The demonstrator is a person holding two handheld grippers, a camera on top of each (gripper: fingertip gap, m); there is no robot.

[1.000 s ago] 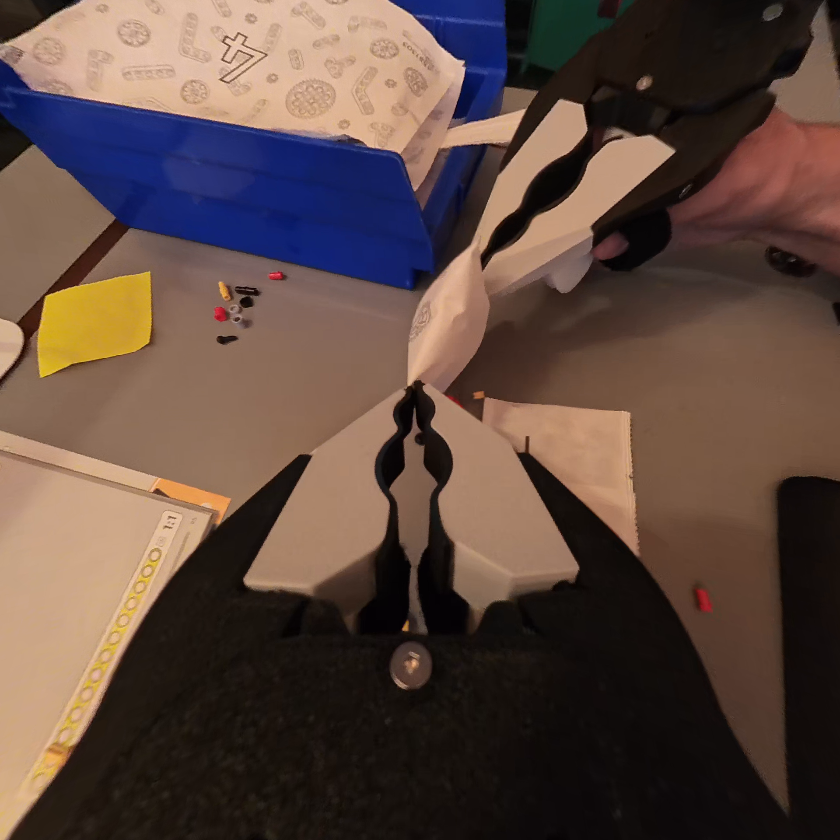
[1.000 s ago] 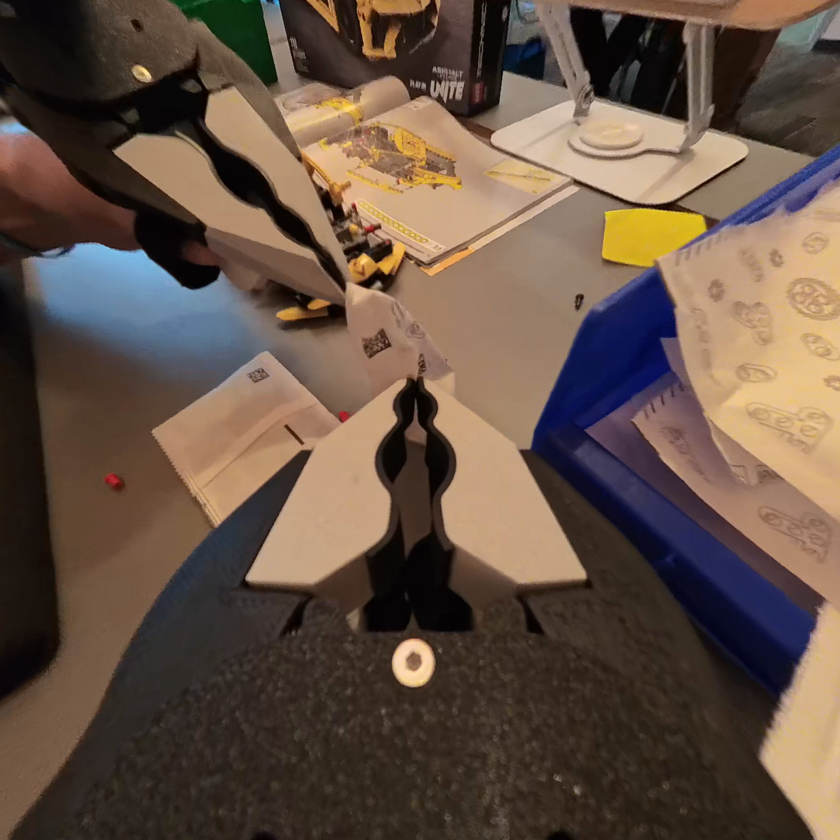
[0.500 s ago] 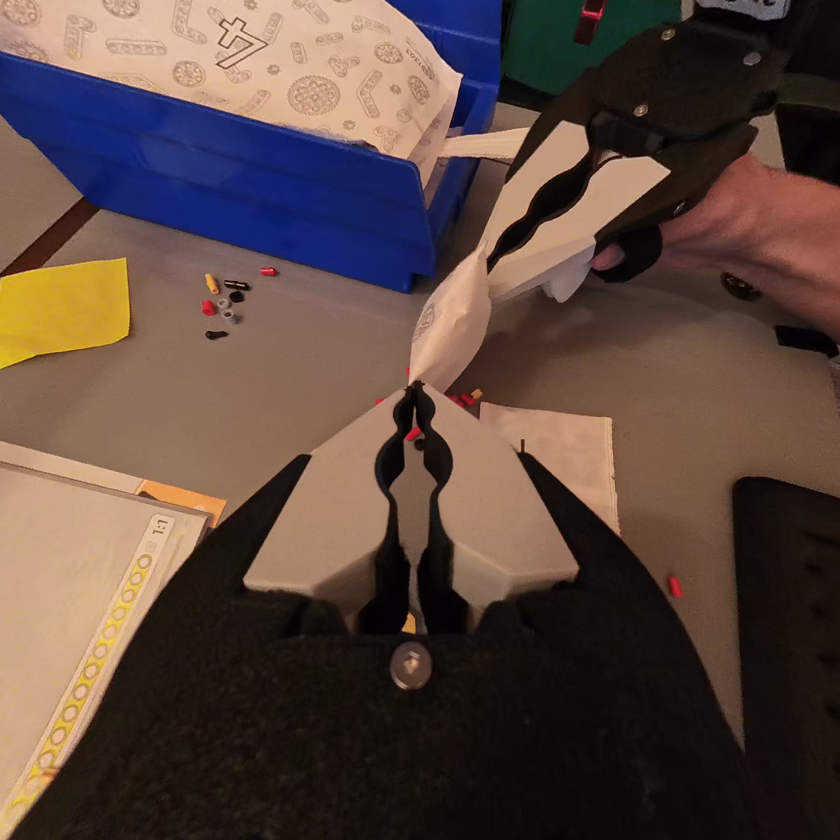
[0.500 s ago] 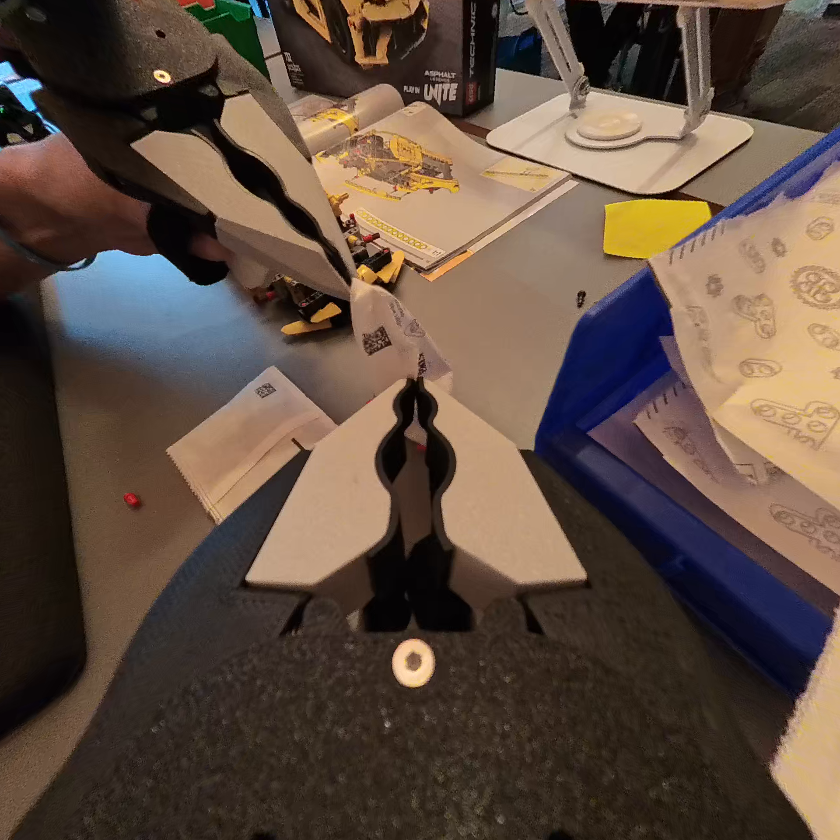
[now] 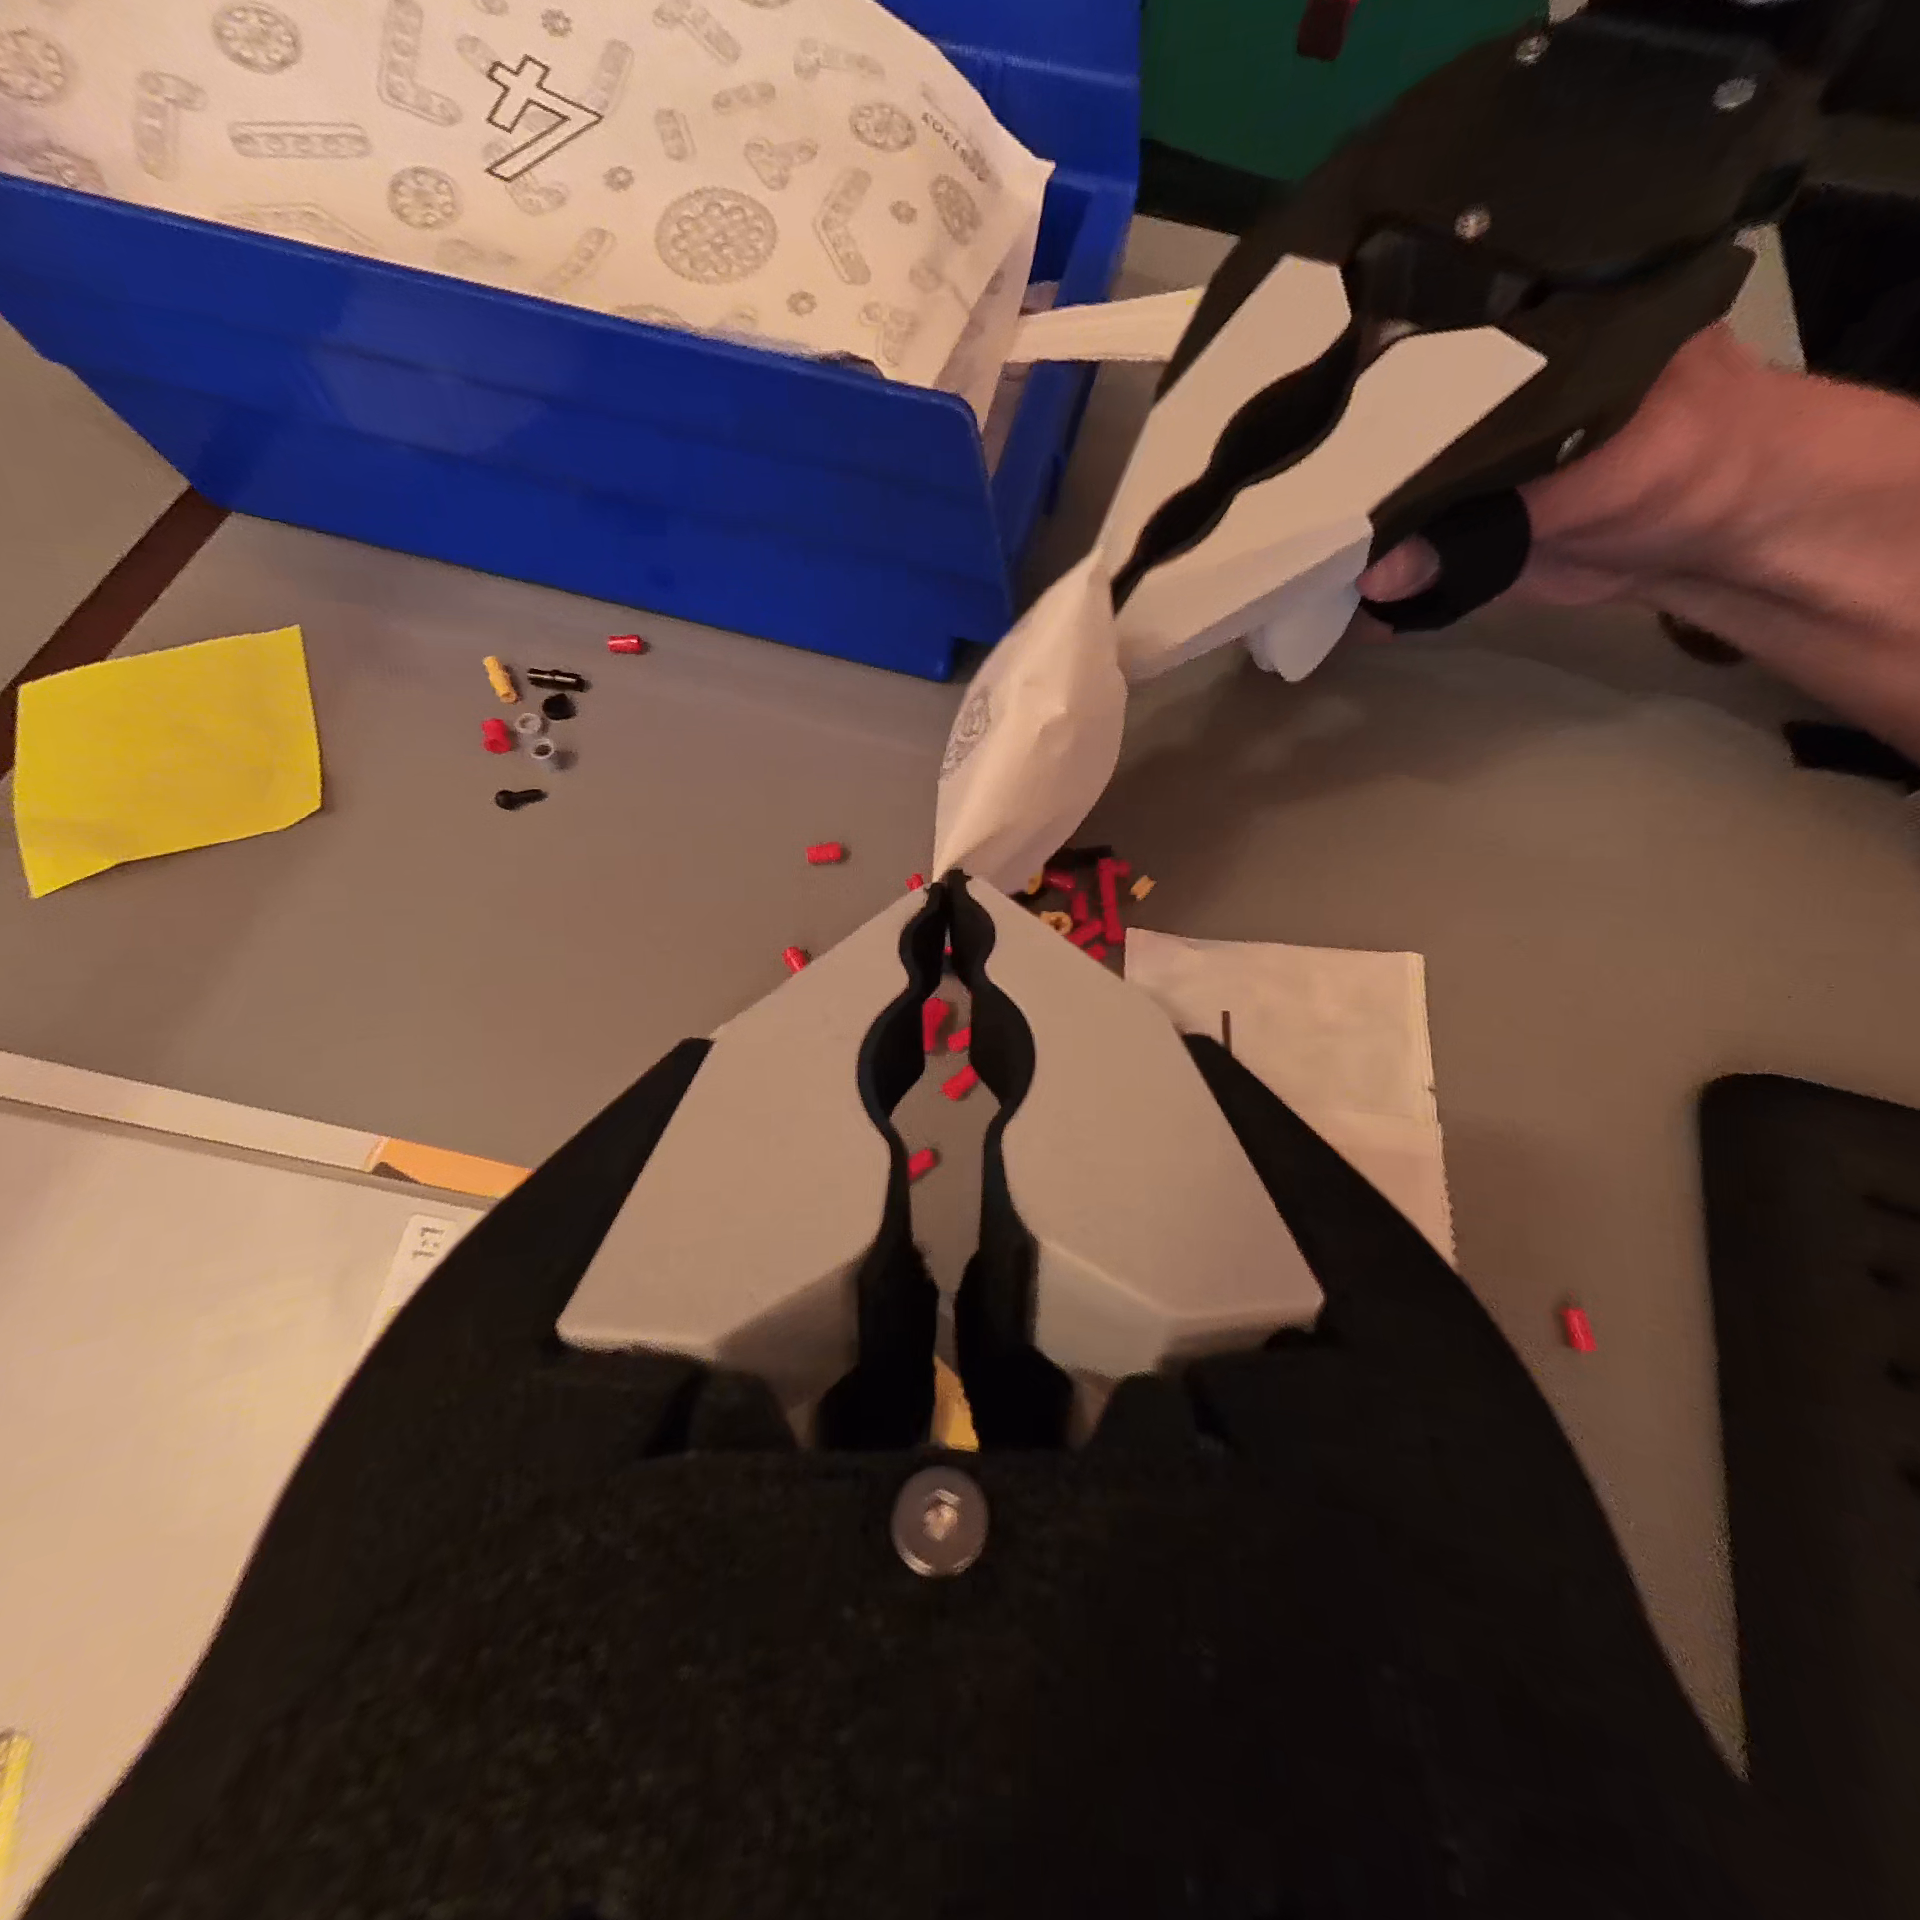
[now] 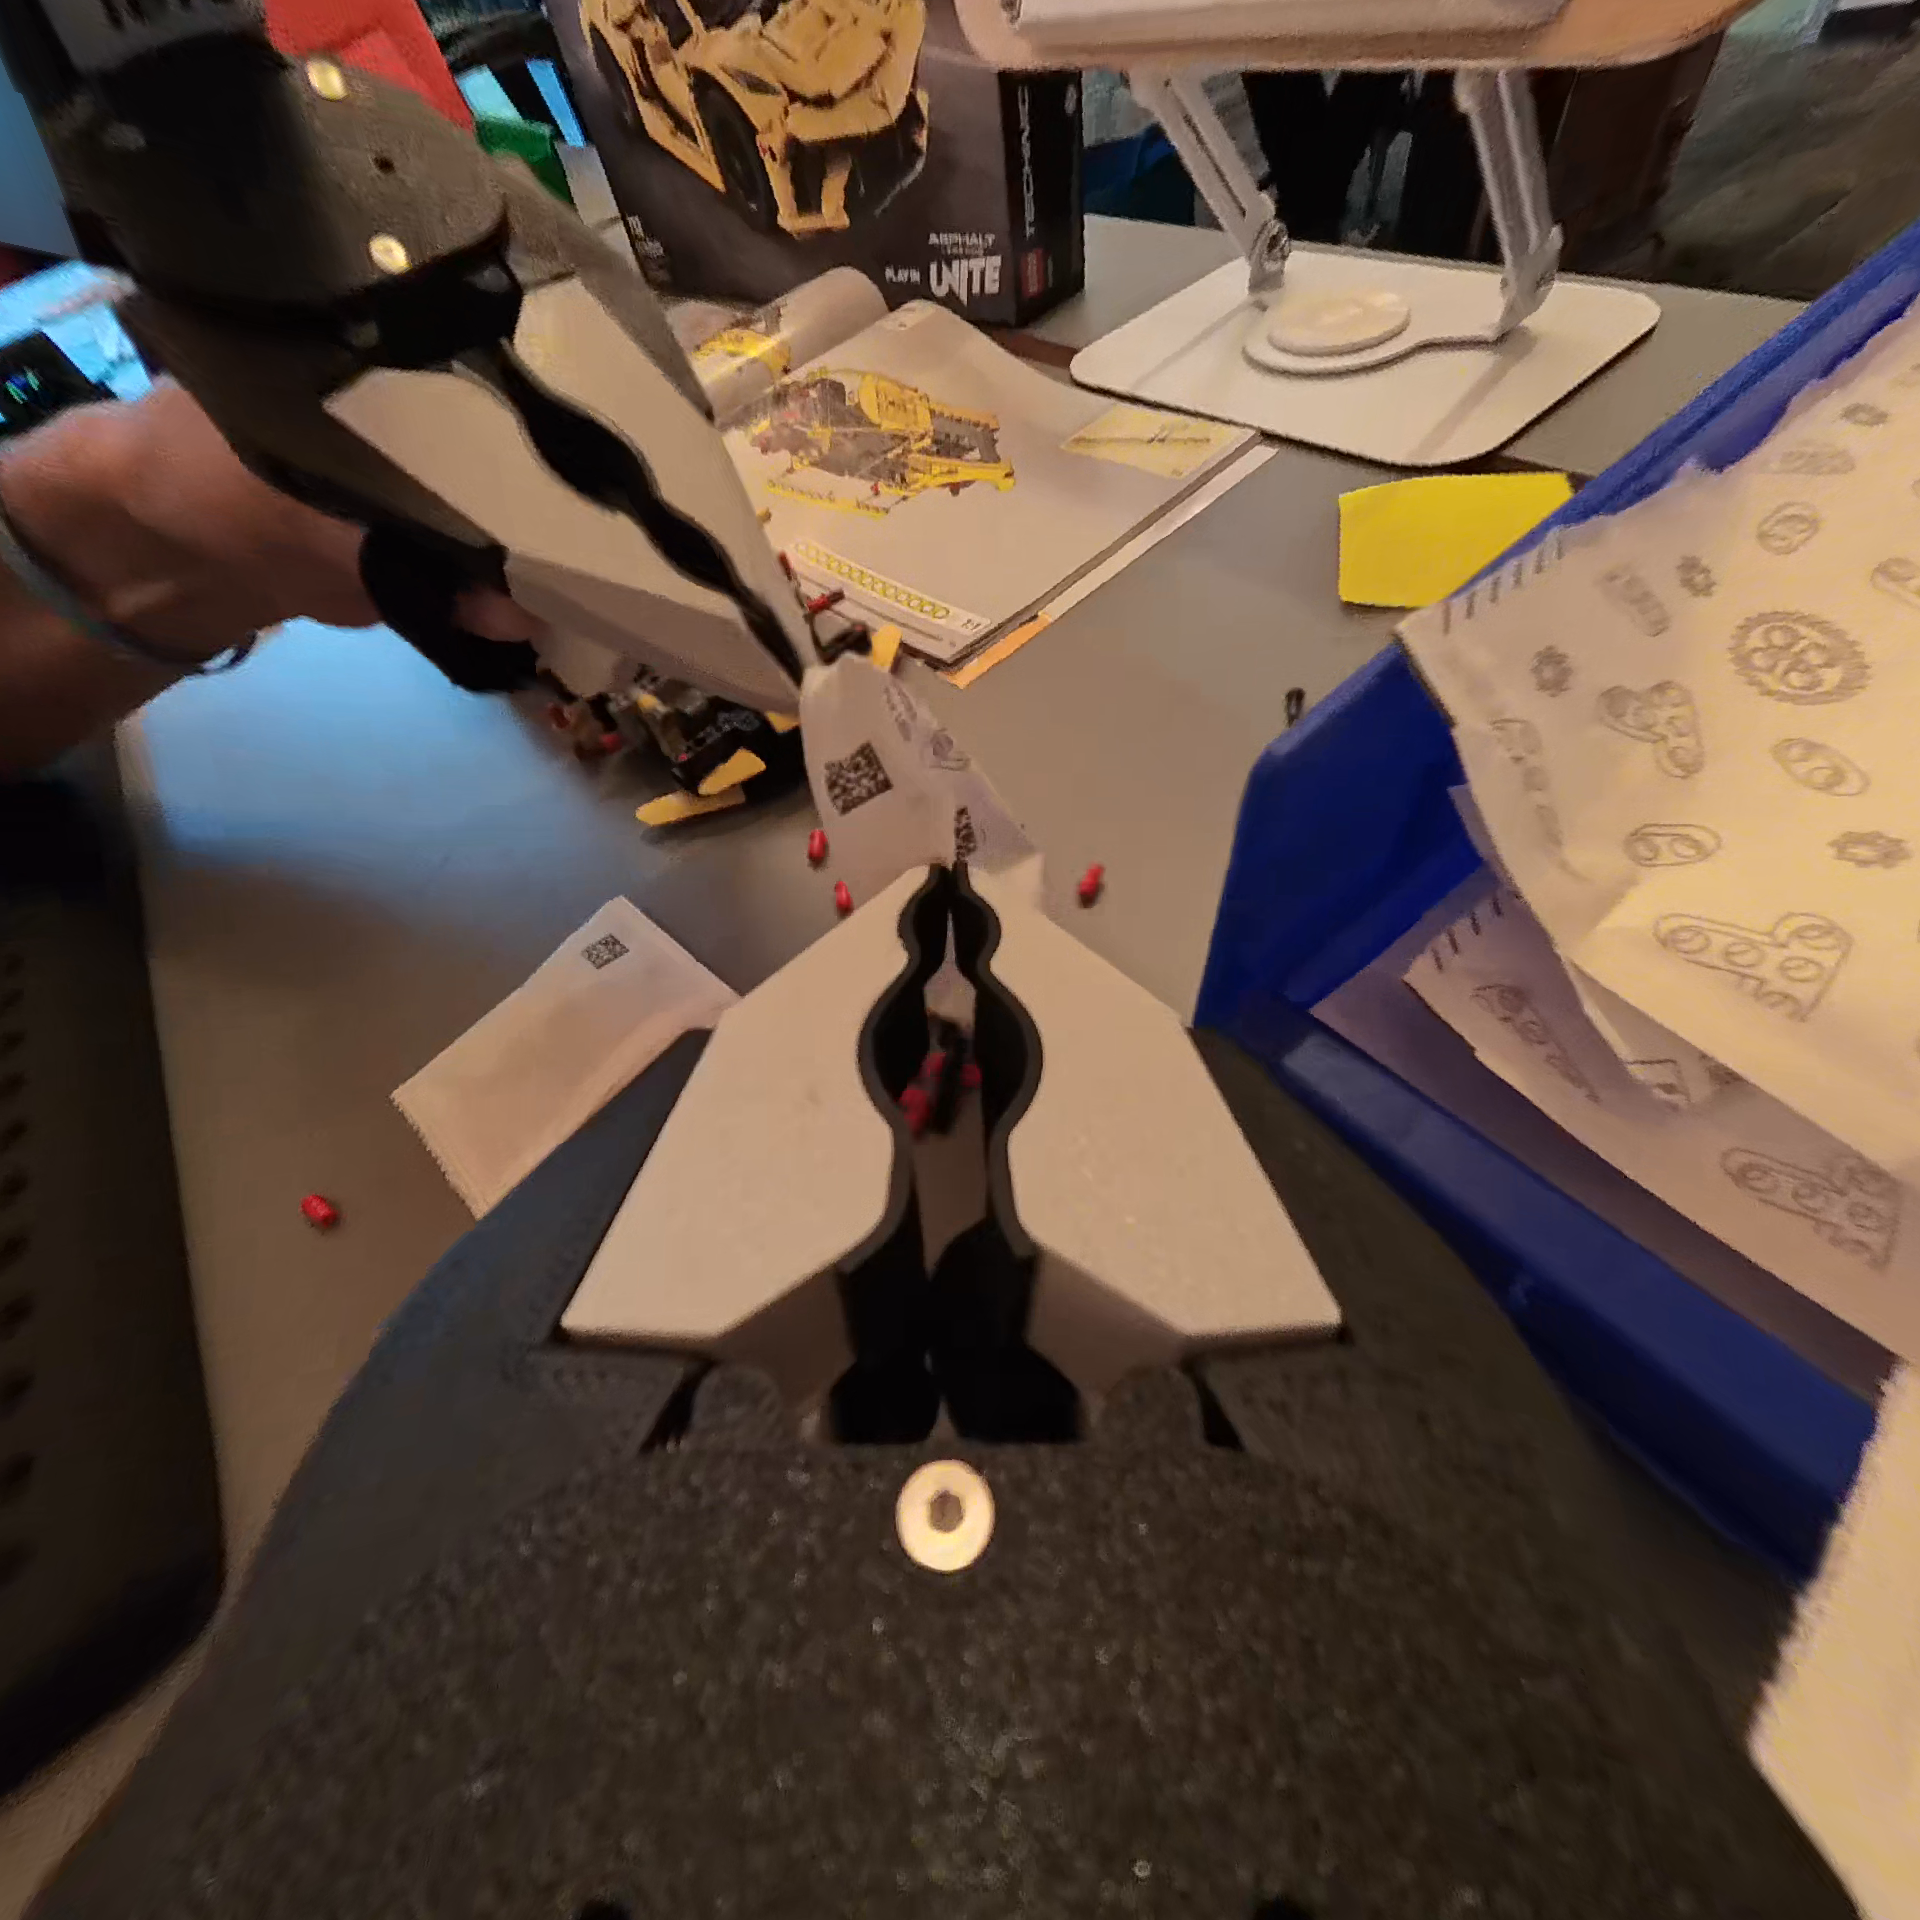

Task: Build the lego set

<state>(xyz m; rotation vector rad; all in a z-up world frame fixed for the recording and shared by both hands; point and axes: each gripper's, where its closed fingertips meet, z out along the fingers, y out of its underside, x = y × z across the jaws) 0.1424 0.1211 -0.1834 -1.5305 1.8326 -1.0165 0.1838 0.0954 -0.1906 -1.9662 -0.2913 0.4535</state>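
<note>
A small white paper bag (image 5: 1029, 748) hangs between my two grippers above the grey table. My left gripper (image 5: 948, 883) is shut on its lower end. My right gripper (image 5: 1117, 582) is shut on its upper end. In the right wrist view the bag (image 6: 883, 769) runs from my right gripper (image 6: 951, 873) up to the left gripper (image 6: 800, 670). Small red pins (image 5: 1086, 920) with a few black and yellow pieces lie scattered on the table under the bag. A partly built yellow and black model (image 6: 707, 748) sits behind the left gripper.
A blue bin (image 5: 582, 447) holds large printed paper bags (image 5: 520, 135). An open instruction booklet (image 6: 935, 468), a yellow paper (image 5: 166, 758), a flat paper bag (image 5: 1299, 1039) and a cluster of small pieces (image 5: 530, 727) lie around. A white stand (image 6: 1351, 343) and the set's box (image 6: 831, 135) stand behind. There is about 6 centimeters between the tips of the two grippers.
Both grippers have kept hold of the bag. Red pins and other small pieces have dropped out of it and spread on the table beneath.
</note>
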